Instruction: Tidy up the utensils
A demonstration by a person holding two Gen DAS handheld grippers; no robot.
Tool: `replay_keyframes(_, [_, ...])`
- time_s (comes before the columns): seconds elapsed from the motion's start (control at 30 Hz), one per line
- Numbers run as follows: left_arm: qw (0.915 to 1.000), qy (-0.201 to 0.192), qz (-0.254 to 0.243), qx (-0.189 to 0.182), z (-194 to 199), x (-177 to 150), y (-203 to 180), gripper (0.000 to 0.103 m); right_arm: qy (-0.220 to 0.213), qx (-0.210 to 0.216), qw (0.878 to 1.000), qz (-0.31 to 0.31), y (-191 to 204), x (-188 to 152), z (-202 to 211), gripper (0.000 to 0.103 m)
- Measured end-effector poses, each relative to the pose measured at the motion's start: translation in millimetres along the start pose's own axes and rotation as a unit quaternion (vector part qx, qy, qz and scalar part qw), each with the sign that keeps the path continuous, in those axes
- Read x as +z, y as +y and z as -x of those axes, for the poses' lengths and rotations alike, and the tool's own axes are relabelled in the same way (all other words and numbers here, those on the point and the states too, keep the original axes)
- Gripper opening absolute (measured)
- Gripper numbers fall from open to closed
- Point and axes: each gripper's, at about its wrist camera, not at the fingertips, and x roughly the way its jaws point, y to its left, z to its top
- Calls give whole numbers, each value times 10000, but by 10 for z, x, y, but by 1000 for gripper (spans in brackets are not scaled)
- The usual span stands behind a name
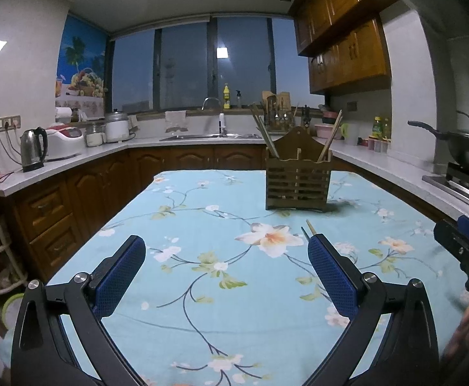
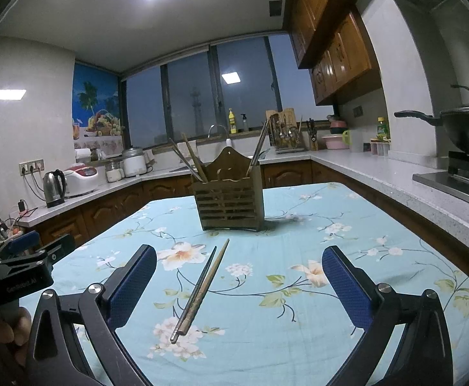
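A brown wooden slatted utensil holder (image 1: 297, 180) (image 2: 229, 204) stands on the floral tablecloth, with chopsticks leaning out of both compartments. Two loose chopsticks (image 2: 200, 289), one dark and one wooden, lie side by side on the cloth between my right gripper's fingers. My right gripper (image 2: 239, 265) is open above them and holds nothing. My left gripper (image 1: 226, 251) is open and empty over the cloth; the chopstick tips (image 1: 310, 227) peek out past its right finger. The right gripper's body shows at the left wrist view's right edge (image 1: 462, 244).
The table (image 1: 202, 289) has a light blue floral cloth. Counters run around the room with a kettle (image 1: 33, 149), rice cookers, a sink (image 1: 211, 135), a utensil rack and a wok (image 2: 462, 125) on a stove at the right.
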Motion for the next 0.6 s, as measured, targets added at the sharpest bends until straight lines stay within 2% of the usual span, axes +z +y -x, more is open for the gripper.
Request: replay_keyframes(0.6, [9999, -31, -31, -120, 11, 47, -65, 103, -16, 12, 10000, 5, 19, 18, -1, 103])
